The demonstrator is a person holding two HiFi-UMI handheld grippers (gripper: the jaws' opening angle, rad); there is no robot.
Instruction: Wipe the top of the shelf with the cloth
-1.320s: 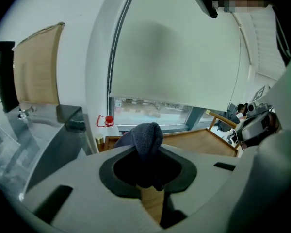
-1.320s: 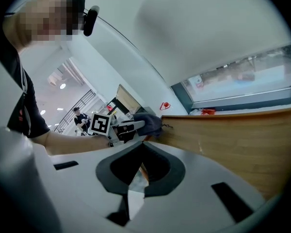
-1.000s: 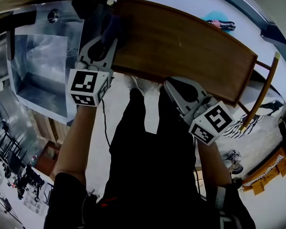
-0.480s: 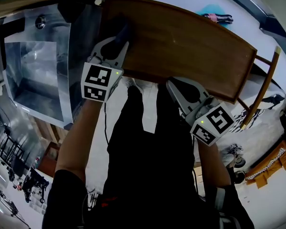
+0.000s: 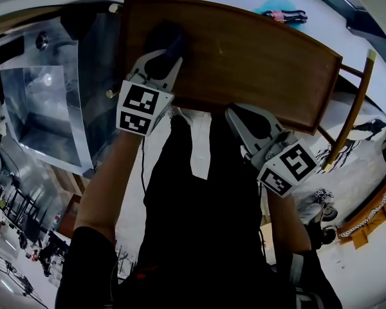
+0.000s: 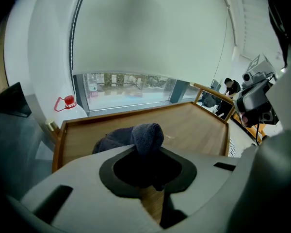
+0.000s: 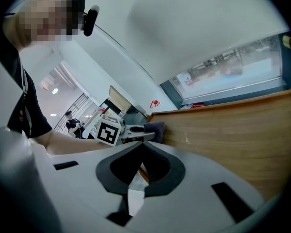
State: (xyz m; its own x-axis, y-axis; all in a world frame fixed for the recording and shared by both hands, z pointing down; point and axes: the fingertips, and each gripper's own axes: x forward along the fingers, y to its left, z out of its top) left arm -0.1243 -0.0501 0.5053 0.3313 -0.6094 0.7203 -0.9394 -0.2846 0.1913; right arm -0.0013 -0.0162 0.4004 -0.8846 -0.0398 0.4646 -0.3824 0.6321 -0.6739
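Cloth (image 6: 144, 136), pinched tight in the left gripper (image 5: 159, 60), has slid further along the shelf top (image 5: 264, 56) from its left end, so wiping is going; the right gripper (image 5: 239, 116) waits closed, empty.

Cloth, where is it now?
Head view: the dark cloth lies on the wooden shelf top, near its left end, pinched in the left gripper.

Wood, terry cloth, matt plastic, shiny metal.
Shelf top (image 5: 257, 56) was smooth, satin brown wood. Cloth (image 6: 144, 134) between the left gripper (image 6: 146, 154) fingers (image 6: 87, 183) was dark, fuzzy terry. The fingers were matt grey plastic, and the basin (image 5: 45, 102) left of them was glossy sheet metal.
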